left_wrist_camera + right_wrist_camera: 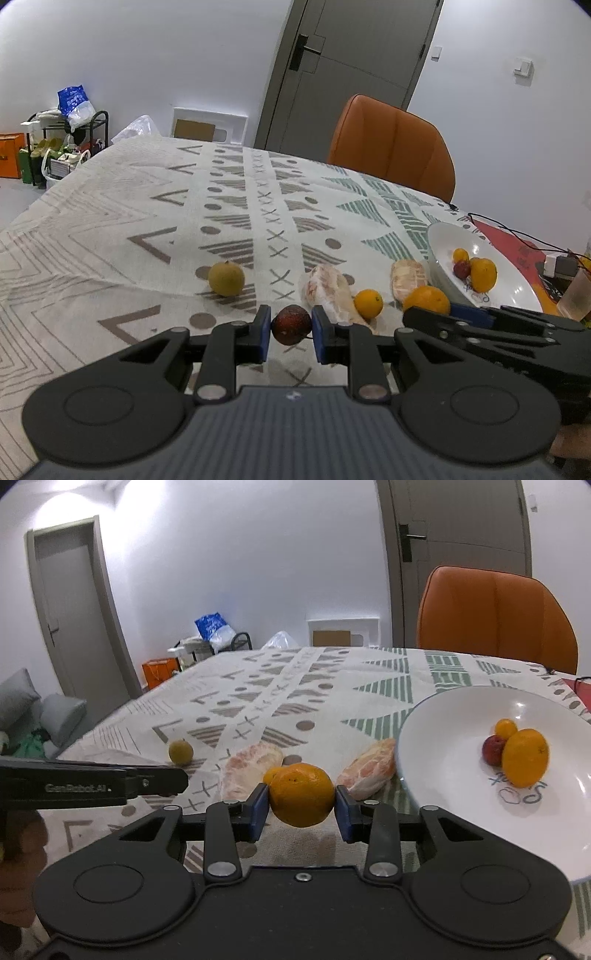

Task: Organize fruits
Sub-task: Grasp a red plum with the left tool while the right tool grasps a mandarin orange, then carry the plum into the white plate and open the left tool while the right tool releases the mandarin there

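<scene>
Looking along the left gripper (291, 334), its camera shows a dark red fruit (291, 325) lodged between the blue pads (264, 332), both touching its sides, so the jaws are clamped on it just above the patterned tablecloth (129, 206). Only this view shows that red fruit; the right wrist view shows the left tool merely as a black bar at 9 o'clock, its tip hidden. The right gripper (301, 805) has its jaws closed on a large orange (301, 794), which fills the whole gap between the pads, and a smaller orange (272, 775) peeks from behind it at 10 o'clock. Only the right view shows the full white plate (443, 738) at 3 o'clock, carrying an orange, a small tangerine and a red fruit bunched together. Two wrapped peeled citrus pieces (251, 768) lie beyond the jaws at 11 and 1 o'clock, and a yellow-green fruit (181, 752) sits apart at 10 o'clock. An orange chair (495, 616) stands behind the table at 2 o'clock.
</scene>
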The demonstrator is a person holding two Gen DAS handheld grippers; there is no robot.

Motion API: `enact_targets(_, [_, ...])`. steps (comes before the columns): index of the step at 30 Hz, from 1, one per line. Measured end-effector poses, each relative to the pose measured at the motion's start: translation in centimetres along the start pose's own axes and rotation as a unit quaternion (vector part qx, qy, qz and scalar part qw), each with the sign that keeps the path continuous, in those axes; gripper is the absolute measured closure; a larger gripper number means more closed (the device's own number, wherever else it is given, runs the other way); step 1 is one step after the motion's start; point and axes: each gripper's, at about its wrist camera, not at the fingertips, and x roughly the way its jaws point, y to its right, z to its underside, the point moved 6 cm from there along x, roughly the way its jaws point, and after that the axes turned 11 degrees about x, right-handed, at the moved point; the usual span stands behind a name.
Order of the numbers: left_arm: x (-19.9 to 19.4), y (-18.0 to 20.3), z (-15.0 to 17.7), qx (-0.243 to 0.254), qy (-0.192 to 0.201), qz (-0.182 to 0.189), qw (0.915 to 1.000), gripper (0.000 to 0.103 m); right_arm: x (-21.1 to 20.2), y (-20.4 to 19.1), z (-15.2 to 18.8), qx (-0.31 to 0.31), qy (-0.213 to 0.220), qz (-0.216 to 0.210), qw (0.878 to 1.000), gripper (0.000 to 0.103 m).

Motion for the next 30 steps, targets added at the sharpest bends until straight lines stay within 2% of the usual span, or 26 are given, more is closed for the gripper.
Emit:
enact_targets(10, [-0.4,2.0,-1.3,0.027,0.011,0.007,0.9995,0.081,-2.7,1.2,-1.6,0.025,0.037,-0.007,0.999,0.067])
enact_targets(17, [-0.2,4.3,-2.2,0.050,0.017,0.027,0.9982,0.081,-4.2,2.8,-2.3,0.043,0.063,0.009,0.997,0.067])
enact_targets(30, [1.0,9.0,-3.1,0.084,0.018,0.058,0.9946,0.081,-6.6,6.8,-1.8,0.069,0.085,0.046,0.993,0.067])
